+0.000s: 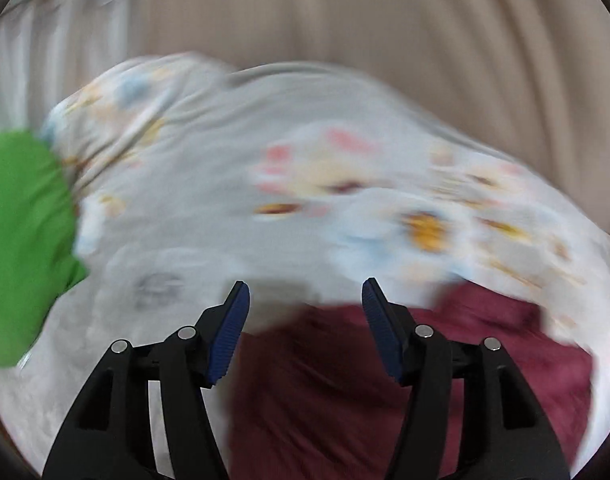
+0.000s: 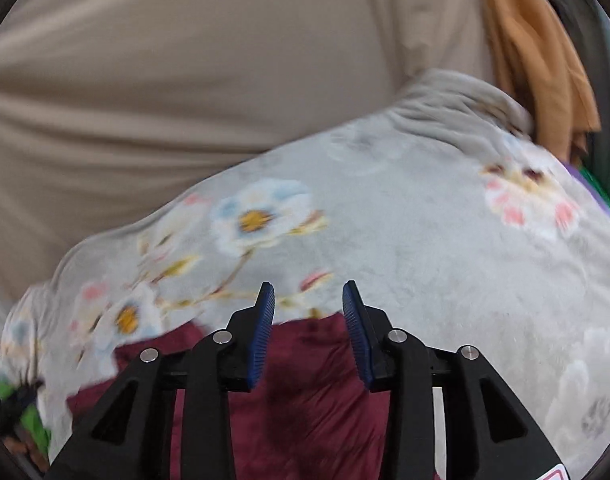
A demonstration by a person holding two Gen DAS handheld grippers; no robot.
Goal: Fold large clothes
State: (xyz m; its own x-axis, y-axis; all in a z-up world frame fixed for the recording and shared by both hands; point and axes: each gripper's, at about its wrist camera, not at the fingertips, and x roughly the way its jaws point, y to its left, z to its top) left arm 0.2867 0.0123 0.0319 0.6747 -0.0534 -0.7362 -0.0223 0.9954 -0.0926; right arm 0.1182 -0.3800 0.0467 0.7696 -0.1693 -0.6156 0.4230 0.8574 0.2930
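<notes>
Right up against the lens in the left wrist view, the left gripper (image 1: pixel 305 292) is seen with its blue ribbed pads spread wide apart, nothing caught between them. Just below and between the fingers, a maroon garment (image 1: pixel 385 380) fills the bottom centre and lower right of the frame; it looks soft and a bit velvety, crumpled into shallow folds. Its long axis can't really be made out from here, since only a patch is shown and the shot is blurred.

Same story in the right wrist view: the right gripper (image 2: pixel 308 294) is released too, pads parted with a narrower gap, and the maroon garment (image 2: pixel 313 380) is spread under it along the bottom centre, its upper edge running roughly left to right.

The garment is laid on a grey fleecy floral blanket (image 1: pixel 209 160), printed with white, pink and yellow flowers, which is draped across the middle of both frames (image 2: pixel 445 248).

A bright green cloth (image 1: pixel 21 240) is seen at the left edge, beige curtain folds (image 1: pixel 385 12) across the top, and orange fabric (image 2: pixel 537 48) in the upper right.
</notes>
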